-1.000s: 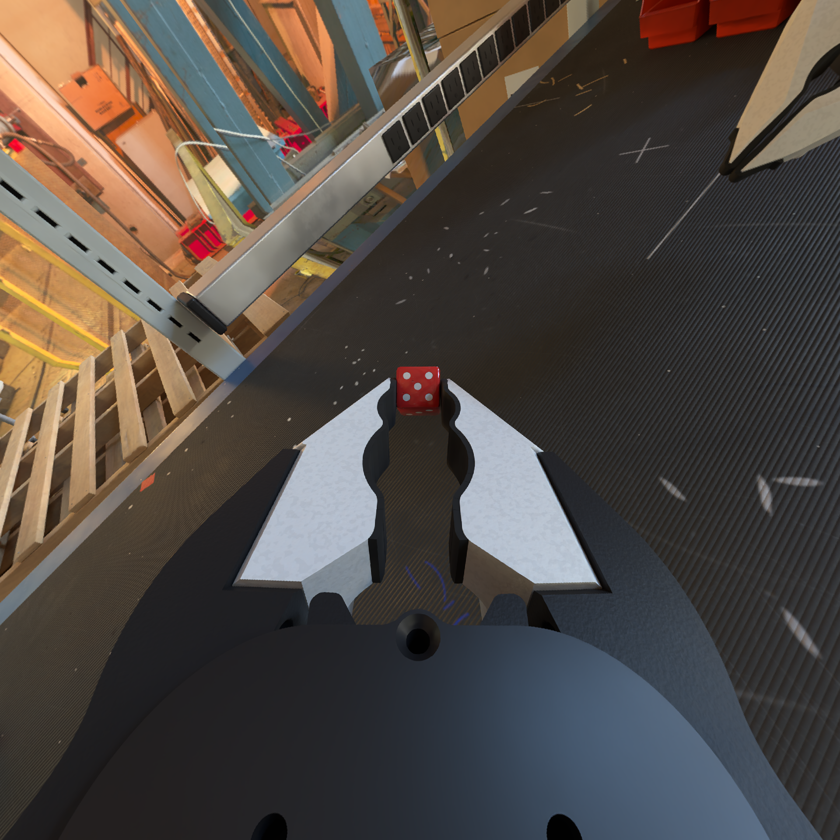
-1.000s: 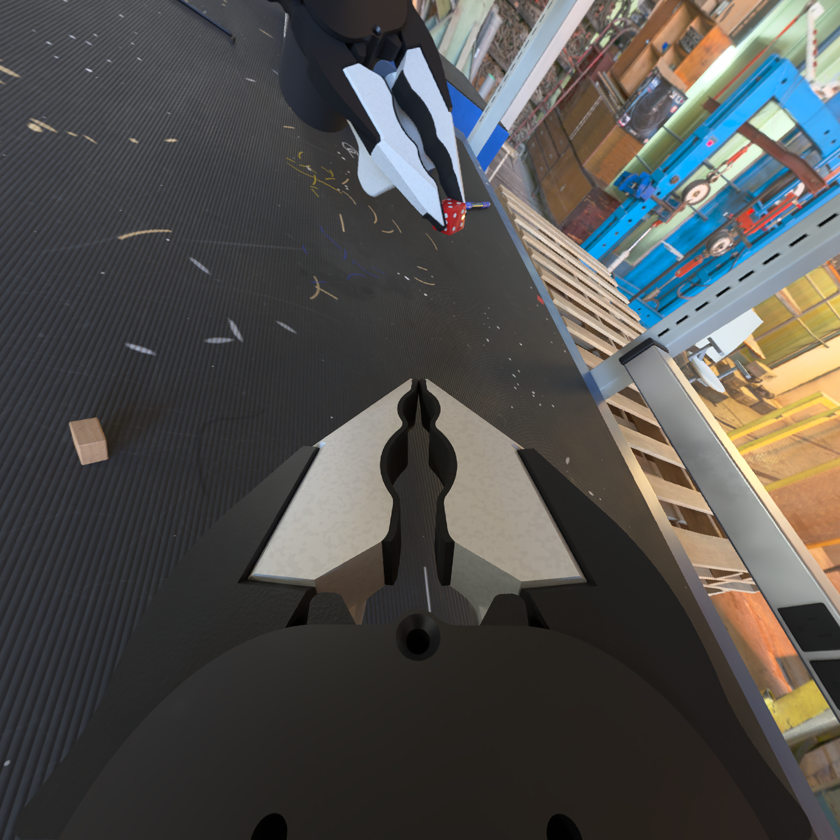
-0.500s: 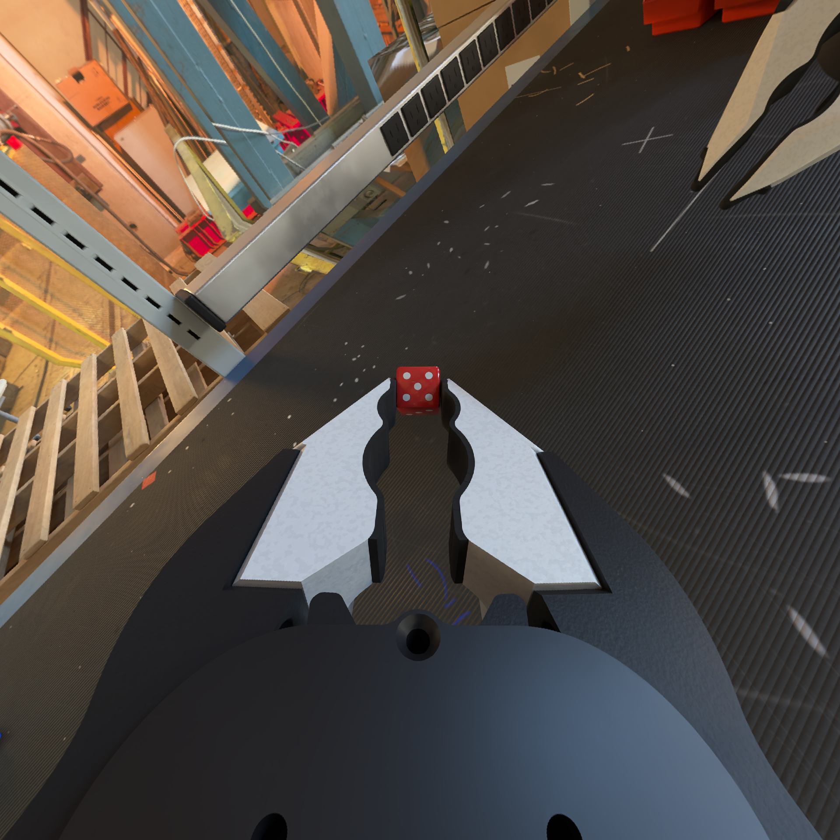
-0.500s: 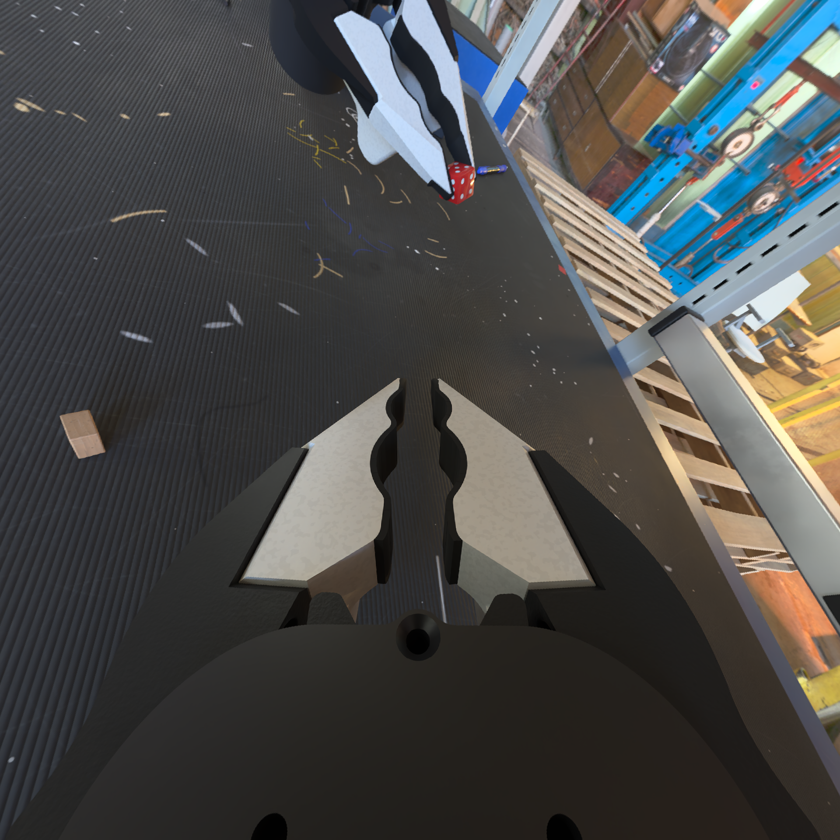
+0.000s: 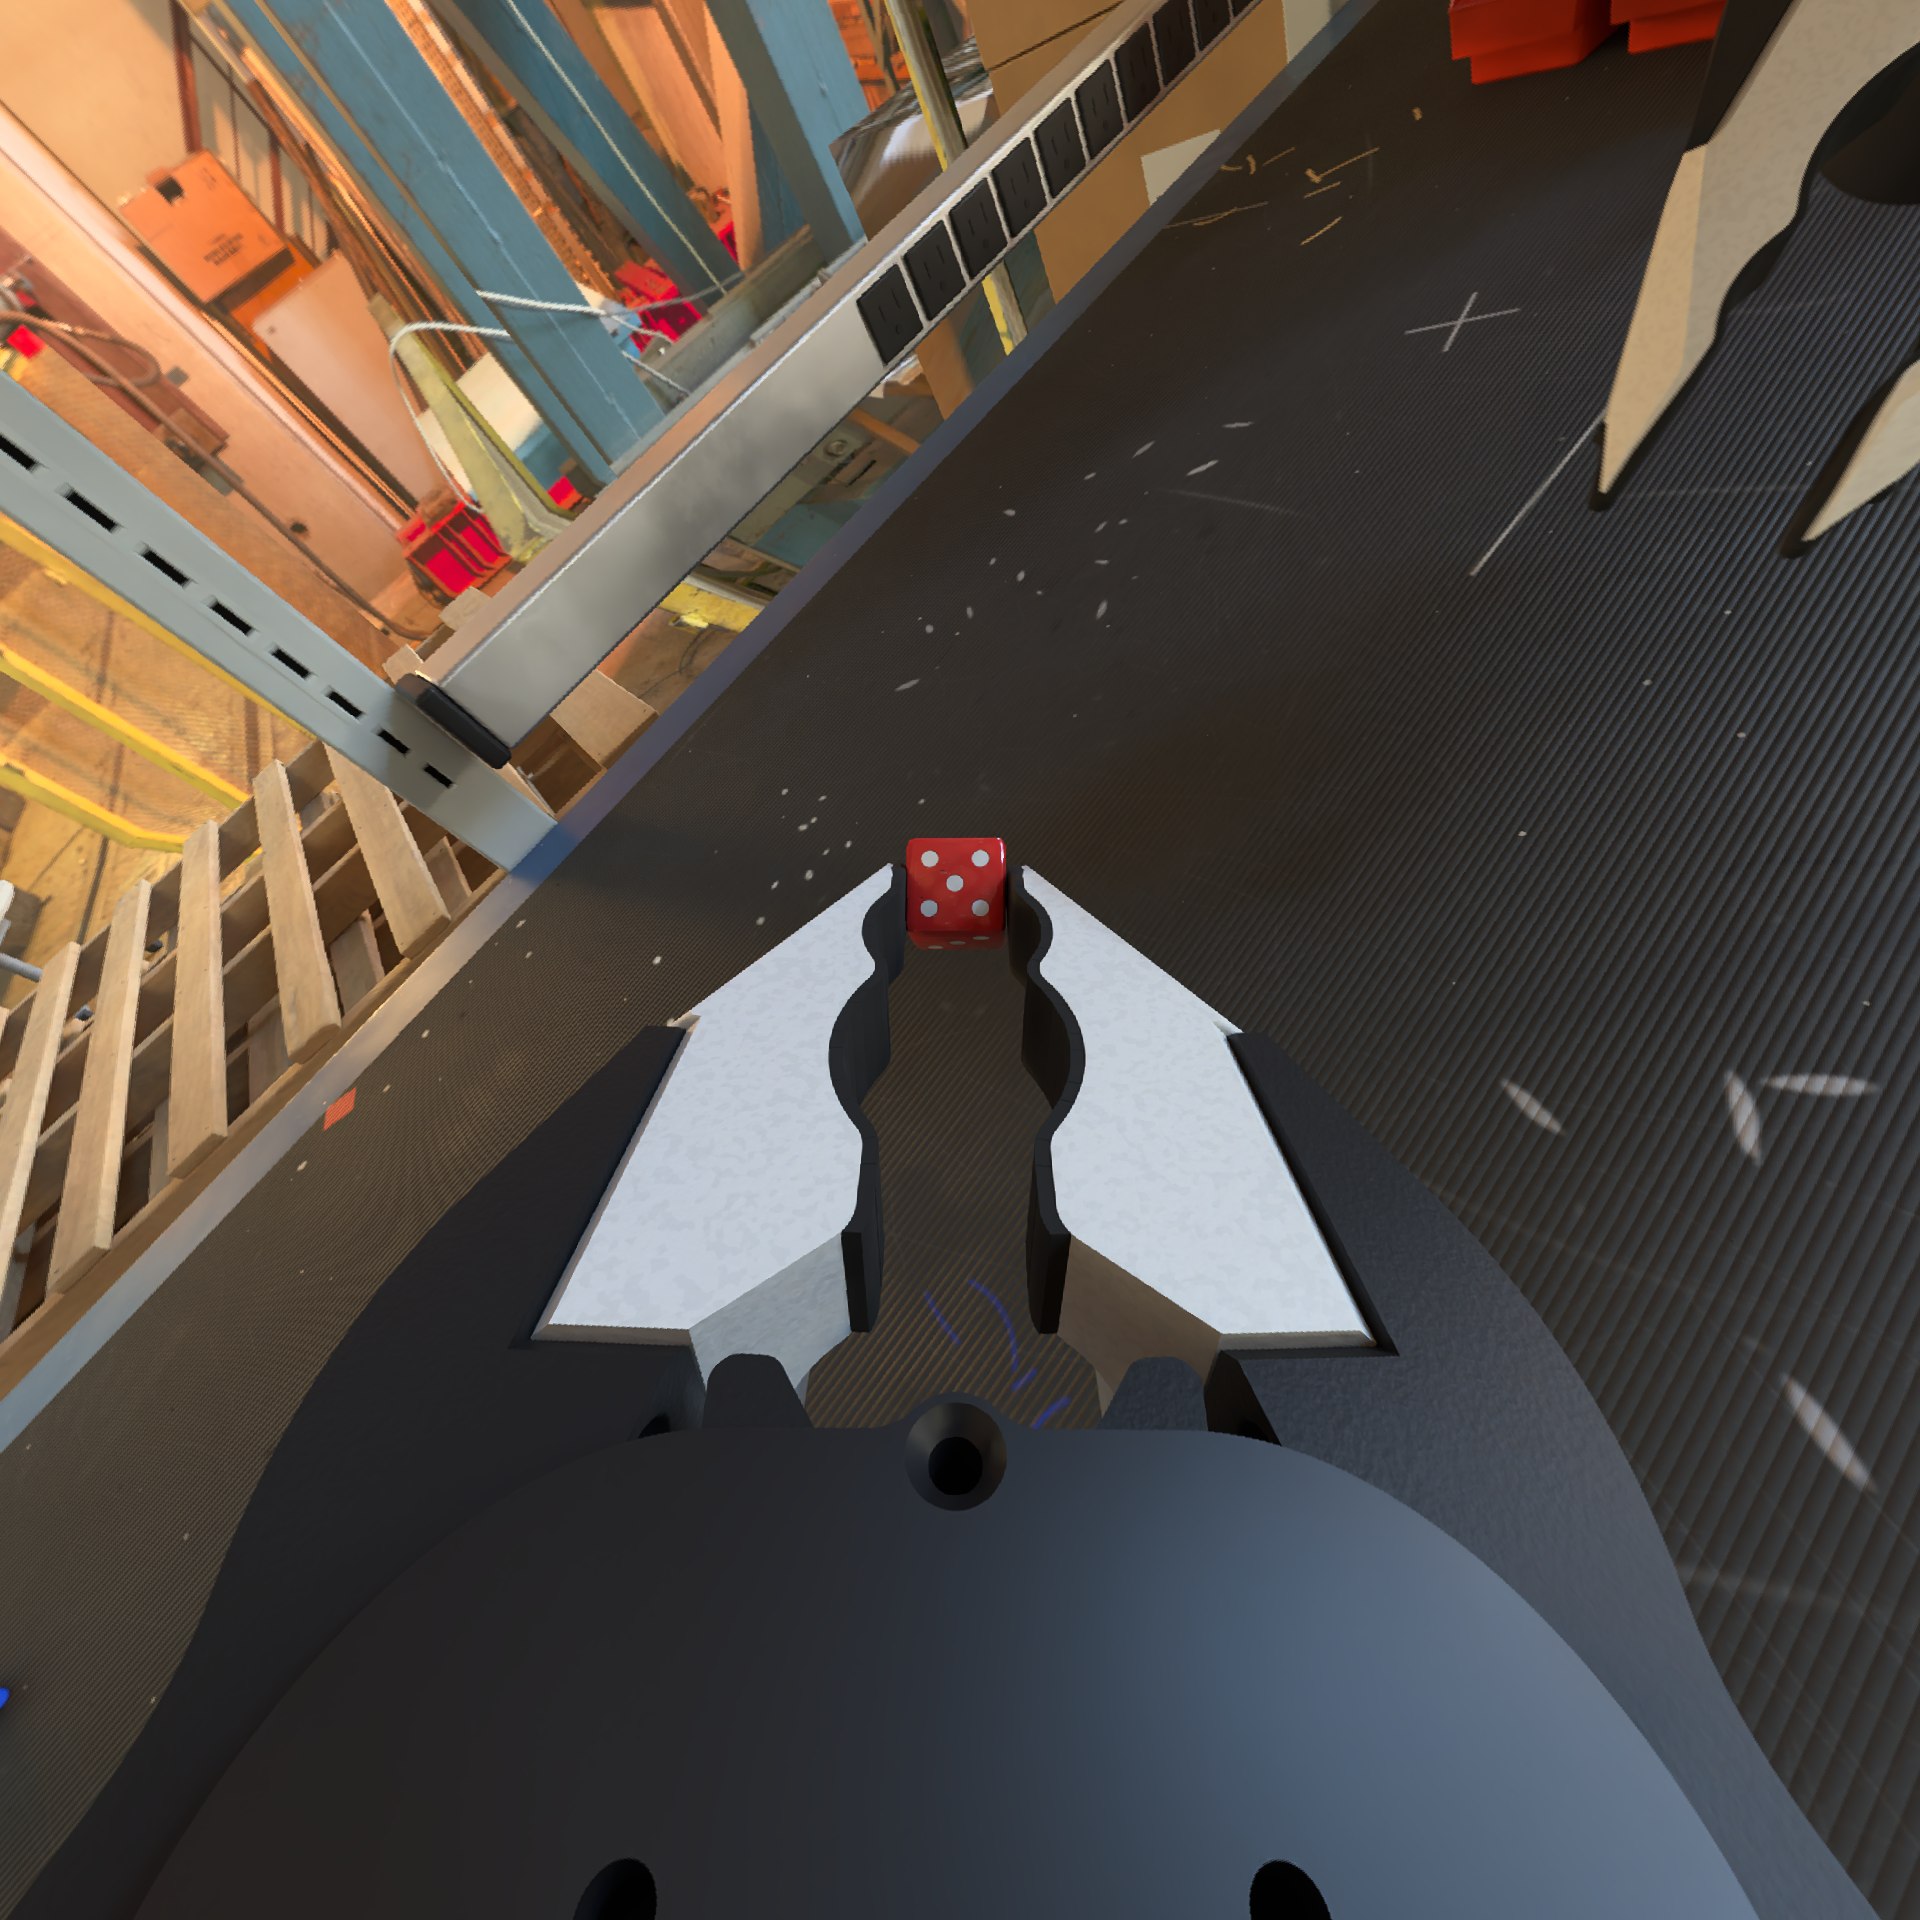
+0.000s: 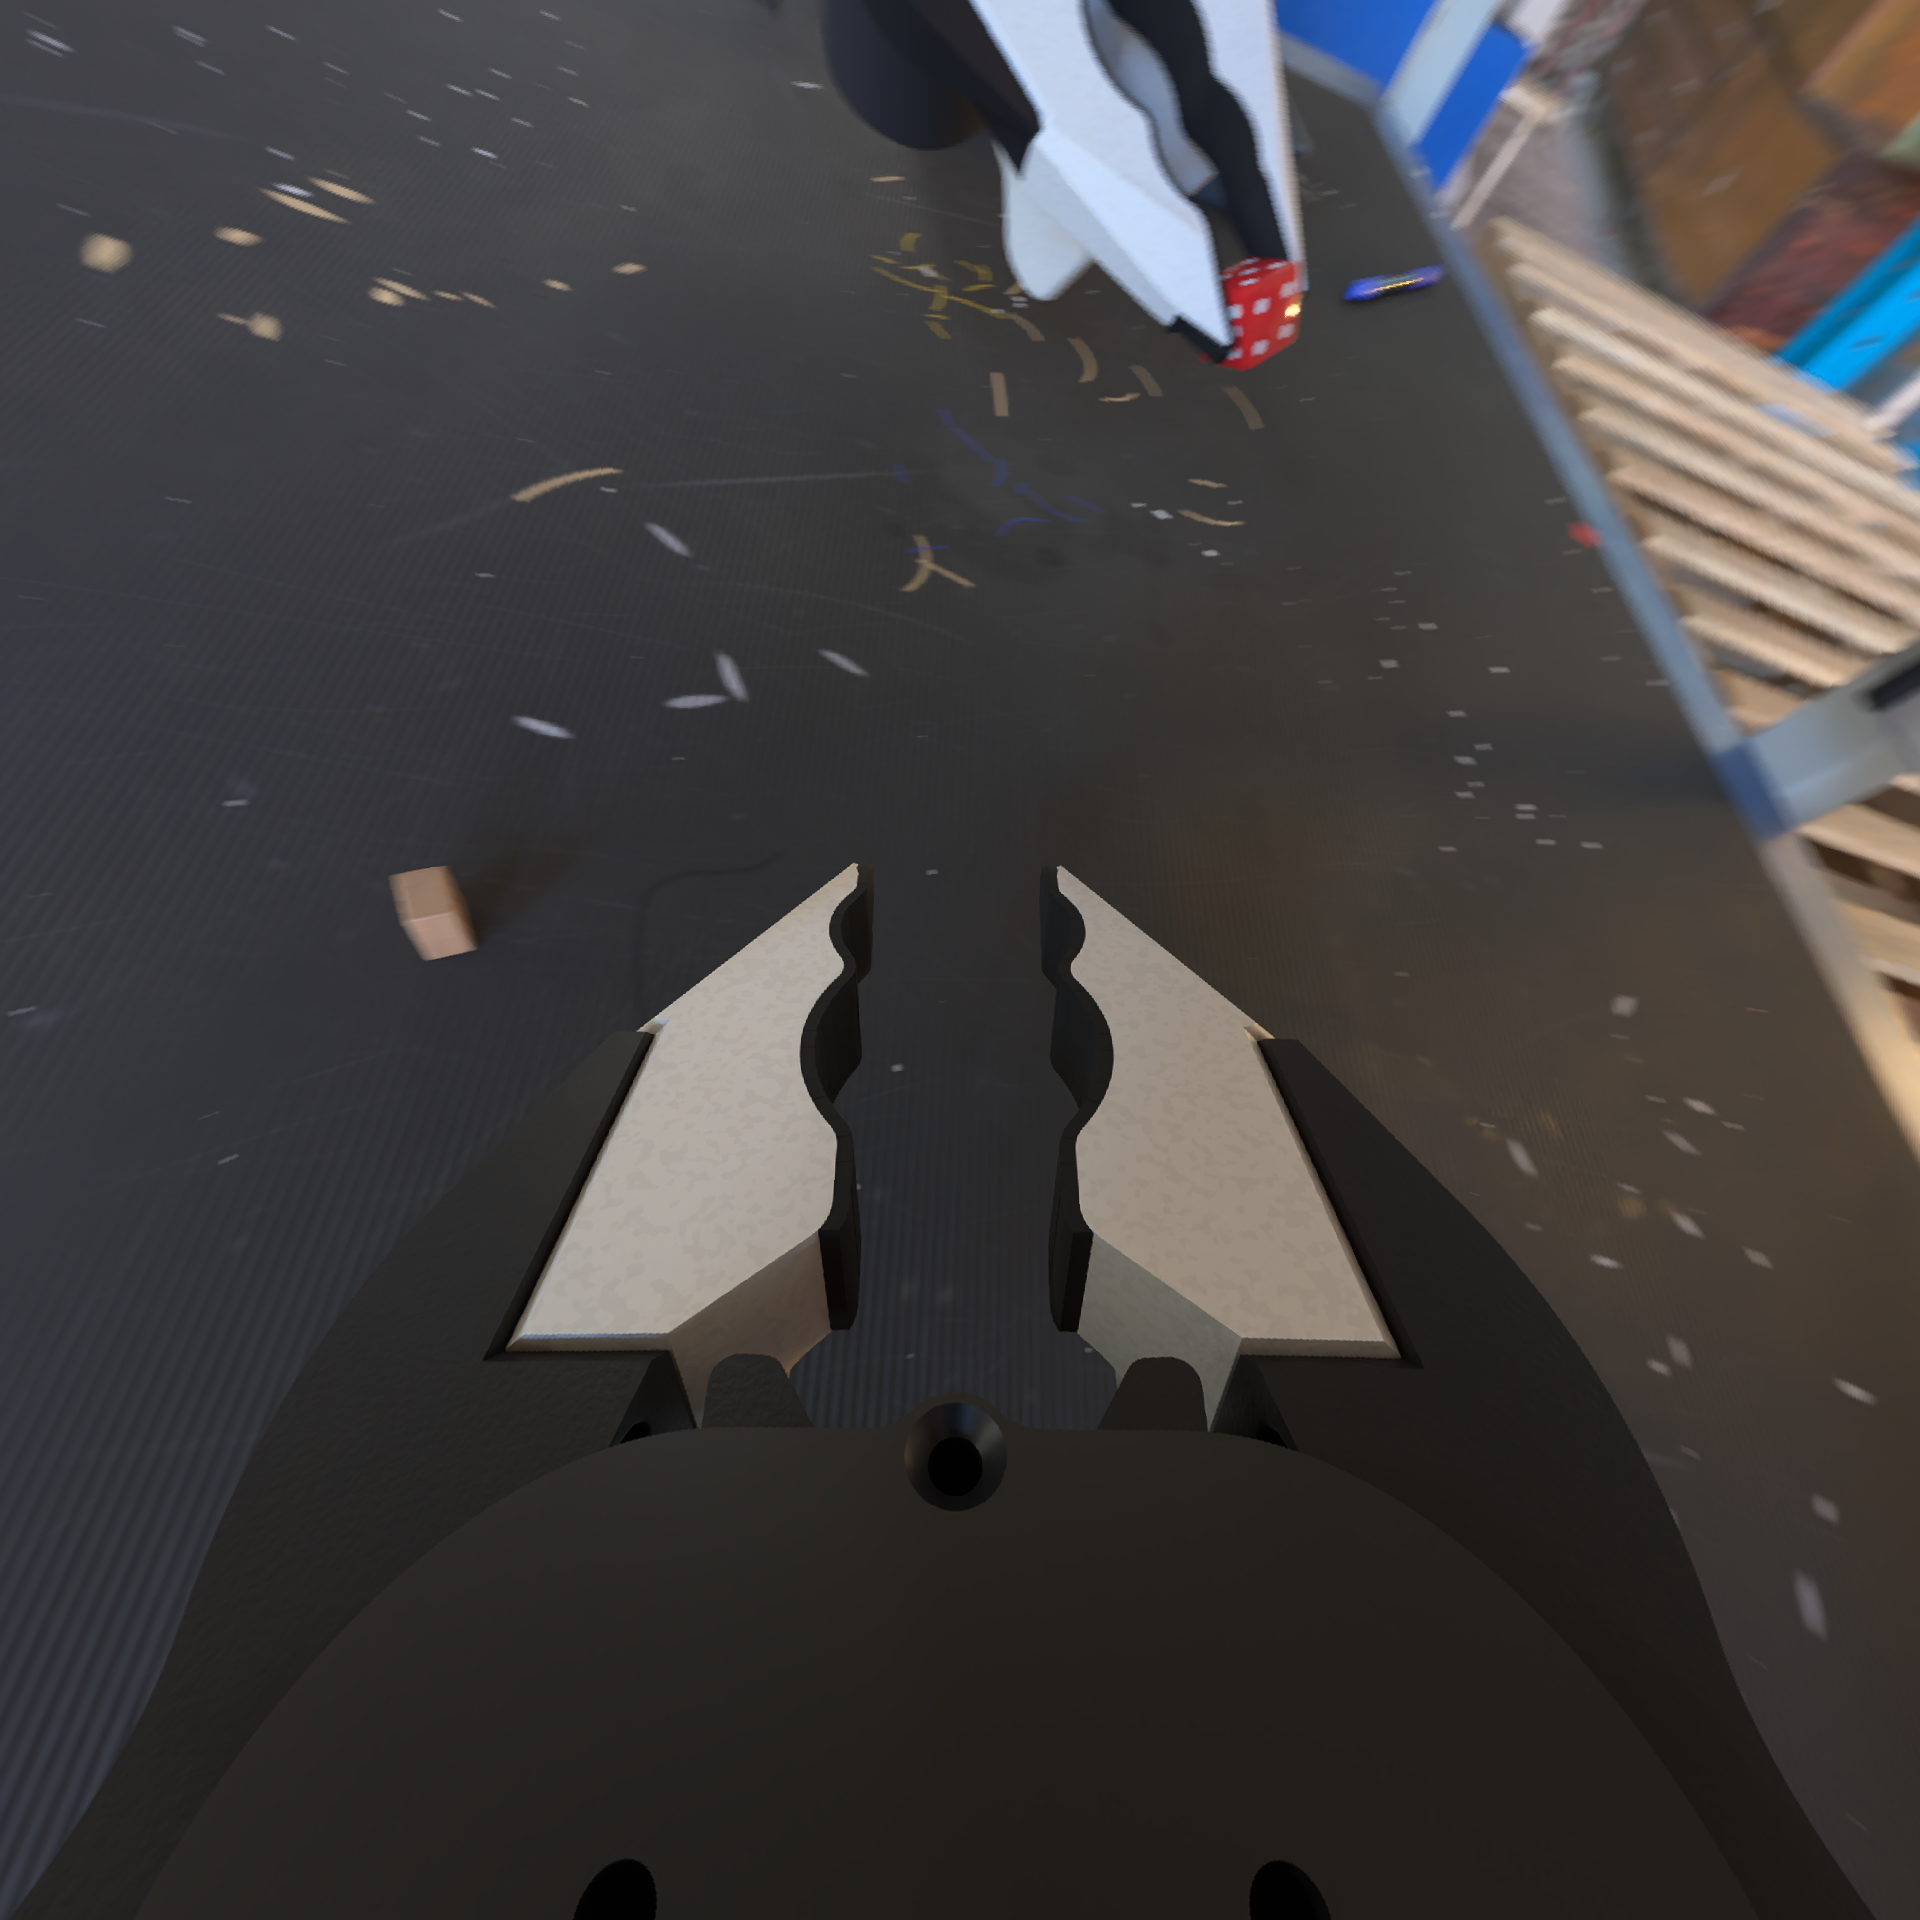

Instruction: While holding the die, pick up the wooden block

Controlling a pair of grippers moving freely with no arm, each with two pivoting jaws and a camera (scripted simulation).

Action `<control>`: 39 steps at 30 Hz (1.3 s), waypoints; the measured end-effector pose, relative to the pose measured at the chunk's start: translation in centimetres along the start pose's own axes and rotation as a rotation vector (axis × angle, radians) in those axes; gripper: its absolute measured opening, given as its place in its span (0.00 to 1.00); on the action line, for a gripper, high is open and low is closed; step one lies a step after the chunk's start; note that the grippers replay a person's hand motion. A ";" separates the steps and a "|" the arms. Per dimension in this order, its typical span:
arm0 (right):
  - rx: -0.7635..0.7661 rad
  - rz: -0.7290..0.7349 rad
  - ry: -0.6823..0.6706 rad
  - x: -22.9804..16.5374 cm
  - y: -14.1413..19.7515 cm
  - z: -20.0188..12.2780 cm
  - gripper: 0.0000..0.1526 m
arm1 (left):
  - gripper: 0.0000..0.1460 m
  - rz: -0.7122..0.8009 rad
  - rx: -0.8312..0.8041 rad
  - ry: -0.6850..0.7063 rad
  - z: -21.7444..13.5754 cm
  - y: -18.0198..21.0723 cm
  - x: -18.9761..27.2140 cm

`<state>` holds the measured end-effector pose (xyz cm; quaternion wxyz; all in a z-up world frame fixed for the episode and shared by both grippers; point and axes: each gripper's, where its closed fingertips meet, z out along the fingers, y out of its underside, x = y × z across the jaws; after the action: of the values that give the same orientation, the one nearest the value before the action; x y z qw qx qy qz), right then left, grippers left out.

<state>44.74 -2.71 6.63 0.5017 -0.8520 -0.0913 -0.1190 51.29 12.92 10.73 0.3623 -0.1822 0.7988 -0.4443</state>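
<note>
Two grippers are working over a dark ribbed tabletop (image 6: 312, 1143), and half the job appears done. One, the left gripper (image 5: 956, 894), is clenching the red die (image 5: 955, 891) between its fingertips, clear of the surface as seen from the right wrist view, where the die (image 6: 1259, 312) is hanging at the tips of the pale fingers above a scatter of yellow and blue marks.

Its partner, the right gripper (image 6: 956, 883), is hovering with its jaws parted and nothing between them (the gap is showing only bare tabletop). Lying on the tabletop off to the left of that gripper's fingertips, near but not touching them, is the block (image 6: 431, 911), a small pale wooden piece resting flat and untouched.

What is left, judging from this, is the whole second half: the right gripper is not lined up with the block, so it would need to swing left, come down around it and close, all while the left gripper is keeping its grip on the die. A small blue object (image 6: 1392, 281) is lying beyond the die near the tabletop's edge, well away from the block.
</note>
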 end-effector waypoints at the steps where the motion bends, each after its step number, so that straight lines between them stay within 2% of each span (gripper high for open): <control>1: 0.002 0.020 -0.052 -0.5 0.0 -0.2 0.21 | 0.13 0.002 0.000 0.001 0.0 0.0 0.0; 6: -0.017 0.160 -0.340 -3.7 0.6 -1.4 0.22 | 0.13 0.016 -0.002 0.009 0.1 -0.1 0.4; 10: -0.021 0.184 -0.531 -6.6 0.0 -2.0 0.22 | 0.13 0.024 -0.002 0.009 0.1 -0.2 0.5; 17: -0.095 0.119 -0.657 -10.6 0.0 -0.8 0.23 | 0.13 0.012 0.002 0.021 0.2 -0.1 0.7; 22: -0.179 0.044 -0.628 -11.8 1.1 1.1 0.24 | 0.13 0.018 0.001 0.023 0.3 -0.2 0.9; 28: -0.206 0.057 -0.613 -12.0 1.4 1.7 0.24 | 0.13 0.024 -0.001 0.028 0.3 -0.2 1.1; 30: -0.207 0.055 -0.605 -11.8 1.5 1.7 0.19 | 0.13 0.030 -0.001 0.029 0.3 -0.3 1.3; 33: -0.205 0.037 -0.601 -11.8 1.6 1.7 0.05 | 0.13 0.033 0.002 0.032 0.3 -0.4 1.4; 39: -0.201 0.018 -0.598 -11.8 1.6 1.7 0.05 | 0.13 0.033 0.000 0.058 0.4 -0.4 2.0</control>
<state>34.10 -2.41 1.08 0.3670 -0.8952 -0.2152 0.1326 50.29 11.25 10.10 0.3463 -0.1561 0.8120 -0.4432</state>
